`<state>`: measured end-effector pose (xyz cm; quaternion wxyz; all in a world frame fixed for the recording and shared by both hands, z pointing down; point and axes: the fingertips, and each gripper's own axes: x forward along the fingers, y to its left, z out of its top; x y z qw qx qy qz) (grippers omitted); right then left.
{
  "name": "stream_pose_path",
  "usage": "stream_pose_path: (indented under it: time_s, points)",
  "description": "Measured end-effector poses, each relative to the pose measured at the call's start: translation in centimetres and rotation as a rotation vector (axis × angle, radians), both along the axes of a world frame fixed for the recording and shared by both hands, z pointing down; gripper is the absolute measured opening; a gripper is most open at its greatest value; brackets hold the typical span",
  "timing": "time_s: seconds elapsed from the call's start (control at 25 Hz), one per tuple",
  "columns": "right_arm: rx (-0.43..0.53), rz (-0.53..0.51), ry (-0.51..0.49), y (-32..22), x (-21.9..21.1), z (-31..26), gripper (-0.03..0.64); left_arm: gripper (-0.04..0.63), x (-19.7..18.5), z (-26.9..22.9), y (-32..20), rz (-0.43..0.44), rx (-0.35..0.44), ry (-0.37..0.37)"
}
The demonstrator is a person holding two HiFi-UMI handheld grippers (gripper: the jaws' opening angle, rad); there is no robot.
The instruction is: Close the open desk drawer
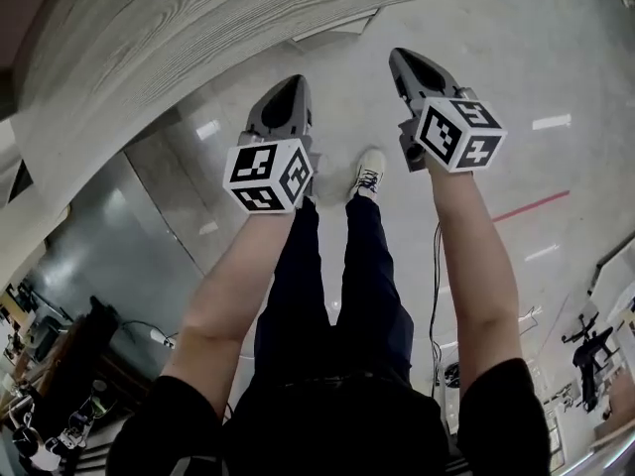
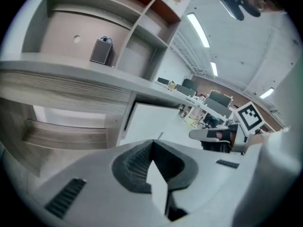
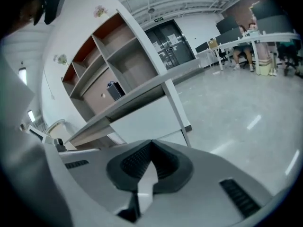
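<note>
The wood-grain desk (image 1: 198, 28) fills the upper left of the head view. In the left gripper view its top (image 2: 71, 86) runs across, and a wood-grain drawer front (image 2: 61, 136) sits under it at the left. I cannot tell how far out that drawer stands. My left gripper (image 1: 286, 85) and right gripper (image 1: 405, 59) hang side by side over the floor, apart from the desk. Both are shut with nothing between the jaws, which meet tip to tip in the left gripper (image 2: 152, 142) and in the right gripper (image 3: 151, 143).
A shelf unit (image 2: 118, 18) stands on the desk with a small grey box (image 2: 100, 51) in it. The person's legs and white shoe (image 1: 369, 174) are below the grippers. A cable (image 1: 437, 266) lies on the glossy floor. Far desks with seated people (image 3: 251, 46) are across the room.
</note>
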<state>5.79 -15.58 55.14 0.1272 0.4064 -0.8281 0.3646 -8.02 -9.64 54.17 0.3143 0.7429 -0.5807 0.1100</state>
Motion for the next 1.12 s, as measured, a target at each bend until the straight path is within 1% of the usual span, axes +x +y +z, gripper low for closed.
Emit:
stream_pose_path:
  time_s: [0.08, 0.16, 0.32, 0.4, 0.44, 0.64, 0.72, 0.84, 0.96, 1.12]
  points:
    - [-0.026, 0.024, -0.025, 1.9, 0.8, -0.7, 0.018, 0.011, 1.6, -0.8, 2.4, 0.080, -0.004, 0.018]
    - [-0.041, 0.038, -0.048, 3.4, 1.4, -1.9, 0.018, 0.011, 3.1, -2.5, 4.4, 0.155, 0.003, 0.054]
    - [-0.026, 0.027, -0.091, 6.4, 1.4, -5.9, 0.018, 0.011, 5.9, -6.8, 8.3, 0.336, 0.015, 0.141]
    - [-0.015, 0.019, -0.120, 7.9, 0.7, -7.9, 0.017, 0.011, 6.5, -9.0, 9.7, 0.417, 0.026, 0.154]
    - [-0.009, 0.014, -0.133, 8.7, 0.4, -8.9, 0.017, 0.011, 6.6, -10.0, 10.2, 0.443, 0.032, 0.159]
    - [0.073, -0.006, -0.200, 10.4, -1.2, -15.8, 0.017, 0.011, 5.7, -15.7, 10.4, 0.512, 0.091, 0.177]
    - [0.109, -0.025, -0.219, 11.3, -1.6, -18.8, 0.017, 0.011, 5.5, -17.8, 10.6, 0.534, 0.090, 0.204]
    - [0.160, -0.070, -0.228, 12.6, -2.5, -22.9, 0.017, 0.010, 5.1, -20.6, 11.1, 0.569, 0.087, 0.253]
    - [0.208, -0.116, -0.237, 13.8, -3.8, -26.4, 0.017, 0.011, 4.2, -23.2, 11.3, 0.598, 0.110, 0.265]
    - [0.257, -0.168, -0.241, 15.2, -4.9, -29.5, 0.017, 0.009, 3.2, -26.3, 10.7, 0.606, 0.153, 0.278]
